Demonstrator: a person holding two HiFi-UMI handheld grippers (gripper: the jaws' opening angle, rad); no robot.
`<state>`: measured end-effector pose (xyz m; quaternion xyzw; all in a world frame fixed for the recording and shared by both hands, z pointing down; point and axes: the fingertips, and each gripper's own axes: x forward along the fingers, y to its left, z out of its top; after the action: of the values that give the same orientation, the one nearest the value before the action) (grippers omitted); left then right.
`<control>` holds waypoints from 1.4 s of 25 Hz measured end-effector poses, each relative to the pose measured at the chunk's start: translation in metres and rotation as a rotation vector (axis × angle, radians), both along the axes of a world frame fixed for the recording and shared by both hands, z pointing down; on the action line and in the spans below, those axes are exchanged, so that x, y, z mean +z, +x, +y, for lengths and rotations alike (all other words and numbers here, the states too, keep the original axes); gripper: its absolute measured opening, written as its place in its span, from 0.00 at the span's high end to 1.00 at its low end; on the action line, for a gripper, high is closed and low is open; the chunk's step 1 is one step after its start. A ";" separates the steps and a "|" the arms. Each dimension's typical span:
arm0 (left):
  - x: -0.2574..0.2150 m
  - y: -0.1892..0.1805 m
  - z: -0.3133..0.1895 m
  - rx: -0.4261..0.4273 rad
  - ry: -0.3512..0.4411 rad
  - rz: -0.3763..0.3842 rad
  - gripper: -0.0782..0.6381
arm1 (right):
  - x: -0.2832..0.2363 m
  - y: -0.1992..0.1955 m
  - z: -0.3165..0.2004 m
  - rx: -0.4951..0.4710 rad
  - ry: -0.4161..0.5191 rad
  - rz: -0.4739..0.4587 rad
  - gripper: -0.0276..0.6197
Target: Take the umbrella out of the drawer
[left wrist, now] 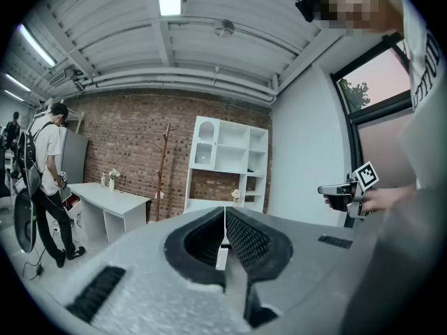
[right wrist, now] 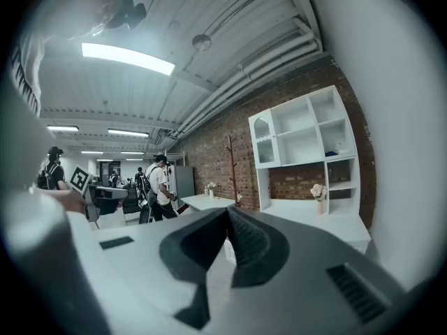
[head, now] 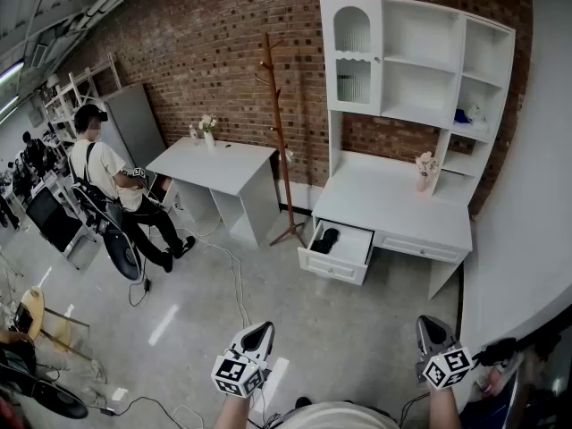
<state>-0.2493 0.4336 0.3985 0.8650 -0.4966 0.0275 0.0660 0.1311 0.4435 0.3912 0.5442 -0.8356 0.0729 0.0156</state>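
Observation:
A black folded umbrella [head: 324, 239] lies in the pulled-out left drawer [head: 340, 262] of the white desk with a hutch [head: 402, 199], across the floor from me. Both grippers hang low at the near edge of the head view, far from the drawer. My left gripper [head: 263, 328] is shut, its jaws meeting at the tip with nothing between them [left wrist: 224, 211]. My right gripper [head: 430, 323] also looks shut and empty [right wrist: 228, 213]. Both point roughly level toward the brick wall.
A wooden coat rack [head: 278, 132] stands left of the hutch desk. A second white desk [head: 214, 164] is further left, with a person [head: 107, 181] standing beside it. Cables [head: 234, 280] trail over the floor. A pink vase [head: 423, 175] stands on the hutch desk; a white wall [head: 527, 195] runs along the right.

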 end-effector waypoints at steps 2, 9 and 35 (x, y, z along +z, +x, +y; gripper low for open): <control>-0.001 -0.002 0.000 0.000 0.000 0.001 0.85 | -0.002 -0.003 0.001 -0.001 0.001 0.002 0.91; -0.003 -0.007 0.004 0.000 -0.004 0.007 0.85 | -0.008 -0.009 0.004 -0.002 0.003 0.008 0.91; 0.011 -0.058 0.007 0.022 -0.027 0.042 0.85 | -0.006 -0.048 0.015 0.076 -0.027 0.017 0.91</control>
<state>-0.3071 0.4409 0.4098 0.8697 -0.4853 0.0165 0.0878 0.0832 0.4584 0.3855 0.5759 -0.8131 0.0802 0.0274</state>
